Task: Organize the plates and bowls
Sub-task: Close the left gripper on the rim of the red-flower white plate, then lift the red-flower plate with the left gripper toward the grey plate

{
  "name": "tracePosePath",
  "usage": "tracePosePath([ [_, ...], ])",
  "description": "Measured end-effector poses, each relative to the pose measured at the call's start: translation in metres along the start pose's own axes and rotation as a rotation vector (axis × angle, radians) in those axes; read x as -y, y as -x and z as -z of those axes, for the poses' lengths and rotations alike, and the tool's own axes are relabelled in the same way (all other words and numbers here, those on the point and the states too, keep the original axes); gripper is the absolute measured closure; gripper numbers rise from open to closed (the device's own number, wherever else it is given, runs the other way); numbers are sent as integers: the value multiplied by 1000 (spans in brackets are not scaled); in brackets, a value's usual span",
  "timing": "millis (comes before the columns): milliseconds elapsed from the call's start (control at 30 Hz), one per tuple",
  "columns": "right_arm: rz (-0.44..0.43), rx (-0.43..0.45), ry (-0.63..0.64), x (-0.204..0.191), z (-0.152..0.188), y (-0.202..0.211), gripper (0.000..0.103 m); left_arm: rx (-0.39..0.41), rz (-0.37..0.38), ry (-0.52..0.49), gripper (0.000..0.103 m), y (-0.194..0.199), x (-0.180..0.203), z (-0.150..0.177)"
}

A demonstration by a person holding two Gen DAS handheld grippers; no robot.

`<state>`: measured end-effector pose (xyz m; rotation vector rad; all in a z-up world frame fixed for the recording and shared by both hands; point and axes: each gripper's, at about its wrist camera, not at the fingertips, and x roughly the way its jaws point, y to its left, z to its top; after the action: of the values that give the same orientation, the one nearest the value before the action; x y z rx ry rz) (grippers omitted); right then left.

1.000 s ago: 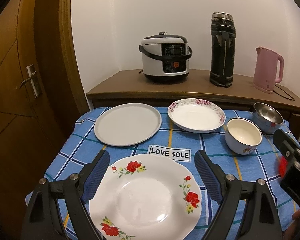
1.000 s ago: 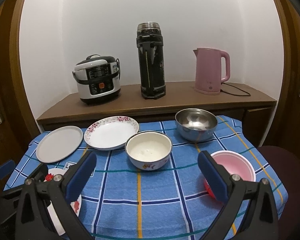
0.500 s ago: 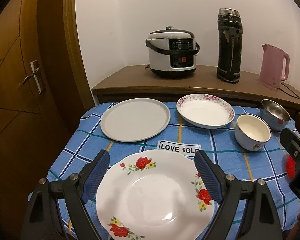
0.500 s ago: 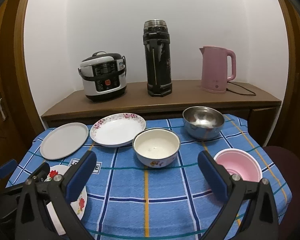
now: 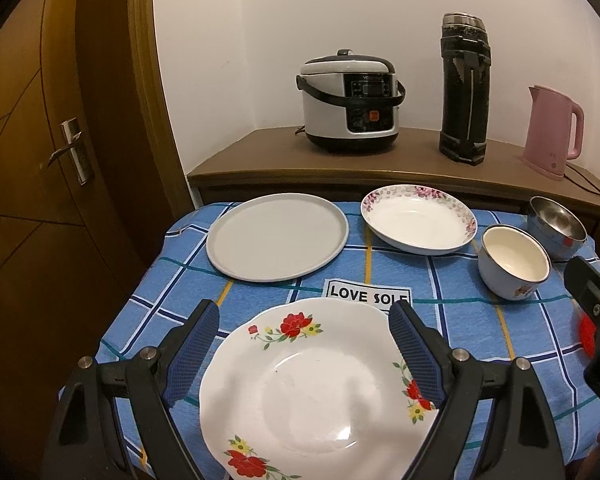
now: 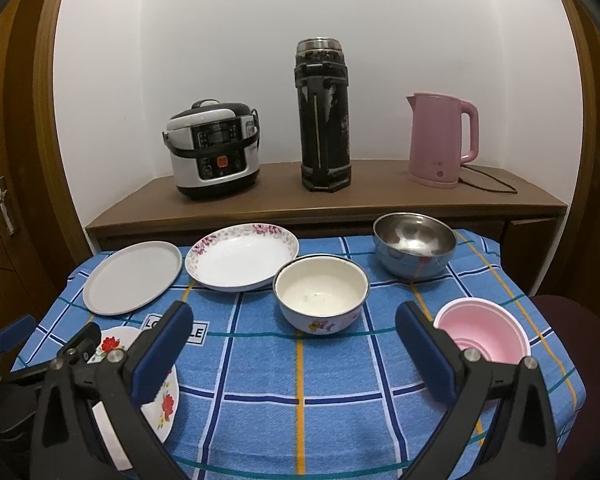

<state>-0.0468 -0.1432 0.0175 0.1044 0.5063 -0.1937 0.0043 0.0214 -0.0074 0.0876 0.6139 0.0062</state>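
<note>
Between the spread fingers of the left gripper (image 5: 304,344) lies the red-flower plate (image 5: 312,392), not pinched; ahead of it sit the grey plate (image 5: 277,237) and pink-rimmed plate (image 5: 418,222); right gripper (image 6: 294,350) spread over the blue tablecloth (image 6: 340,400), cream bowl (image 6: 321,293) just ahead, pink bowl (image 6: 482,334) beside its right finger.

The tablecloth (image 6: 332,376) is woven cloth, matt with a fine ribbed texture. The red-flowered plate (image 5: 312,392) is glossy glazed ceramic, catching a highlight. The grey plate (image 5: 276,236) looks smooth and matt. The steel bowl (image 6: 414,246) is shiny metal. The cream bowl (image 6: 320,292) appears glossy enamel. The pink bowl (image 6: 482,330) looks like matt plastic. The sideboard (image 6: 300,200) is smooth wood.
</note>
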Motion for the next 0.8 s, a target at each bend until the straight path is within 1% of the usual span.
tracePosePath([
  [533, -35, -3, 8, -4, 5, -4, 0, -11, -25, 4, 15, -5, -11, 3],
  [700, -56, 15, 28, -10, 6, 0, 0, -19, 3, 17, 15, -7, -19, 4],
  [800, -71, 14, 44, -13, 8, -1, 1, -15, 5, 14, 15, -5, -26, 5],
])
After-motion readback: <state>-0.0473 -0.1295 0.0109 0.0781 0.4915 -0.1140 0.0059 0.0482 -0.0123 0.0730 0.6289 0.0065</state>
